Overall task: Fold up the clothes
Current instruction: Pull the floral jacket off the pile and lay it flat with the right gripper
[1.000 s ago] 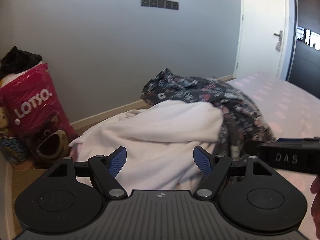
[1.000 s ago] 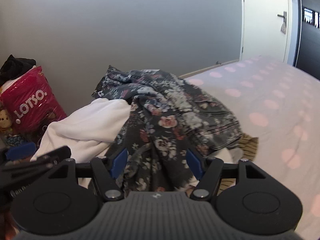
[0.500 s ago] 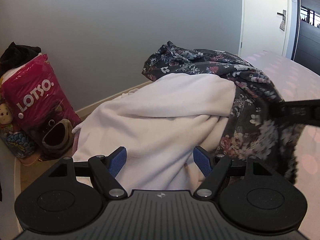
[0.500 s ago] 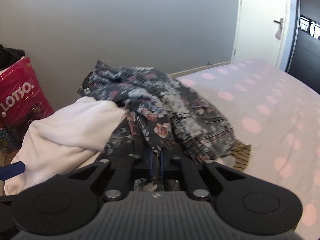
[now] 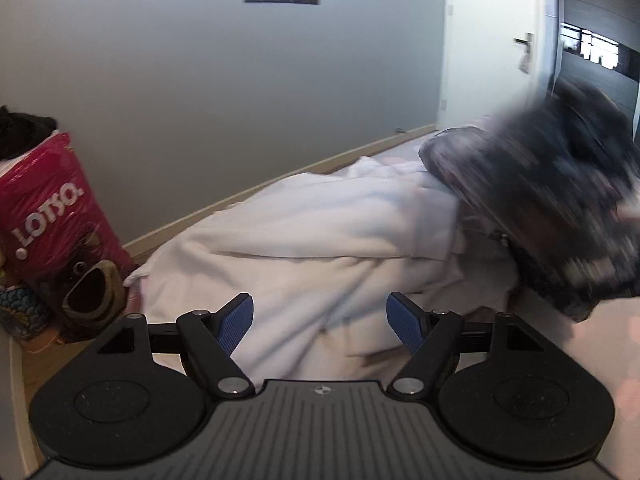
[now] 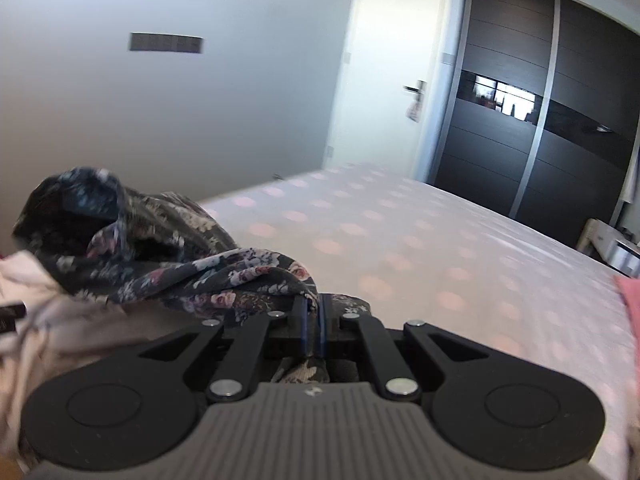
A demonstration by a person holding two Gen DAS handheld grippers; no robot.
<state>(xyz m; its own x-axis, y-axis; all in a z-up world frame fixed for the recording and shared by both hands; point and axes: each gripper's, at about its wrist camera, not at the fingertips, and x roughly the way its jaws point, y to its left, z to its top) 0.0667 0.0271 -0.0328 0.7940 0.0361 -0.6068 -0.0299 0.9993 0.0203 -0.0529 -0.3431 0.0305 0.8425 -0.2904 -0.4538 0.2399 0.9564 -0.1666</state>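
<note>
Trailing from the closed right gripper (image 6: 314, 322), a dark floral garment (image 6: 172, 264) is pinched between its blue pads by a twisted bunch of cloth; the rest of it stretches away to the left in a crumpled, hollow heap, partly resting on a white garment (image 5: 320, 240) and partly raised off the bed (image 6: 420, 256); in the left wrist view the same floral cloth shows only as a dark smear at the right edge, blurred as if in motion; the left gripper (image 5: 320, 326) holds nothing, its jaws spread wide just above the white garment, which lies rumpled at the near corner of the pink-dotted bed; judging by this, neither garment is folded or even spread flat, so laying out, smoothing and folding would all remain for both; no folded pile is visible anywhere, though a strip of pink cloth (image 6: 630, 300) cut off at the right edge cannot be identified; what kind of garment the floral piece is cannot be told; beyond the bed stand a grey wall, a white door (image 6: 392, 92) and a dark wardrobe (image 6: 560, 120); a red LOTSO bag (image 5: 52, 220) sits on the floor to the left.
</note>
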